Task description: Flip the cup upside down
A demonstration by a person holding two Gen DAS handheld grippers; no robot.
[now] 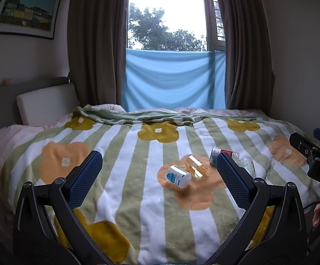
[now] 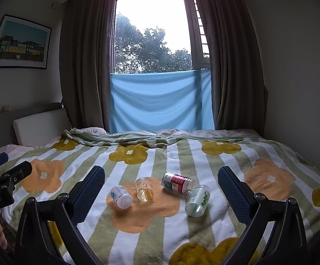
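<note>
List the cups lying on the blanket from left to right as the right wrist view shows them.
White cup with blue print → clear amber cup → cup with red and green label → clear cup with green dots. All four lie on their sides.

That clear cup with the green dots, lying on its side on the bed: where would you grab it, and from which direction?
Probably across the middle of its round wall, from above. The green-dotted cup lies tipped over on the blanket, open mouth toward the camera, so both curved sides are exposed. The right tool is open and nearest; the red-labelled bottle is close behind, so stay toward the mouth end.
</note>
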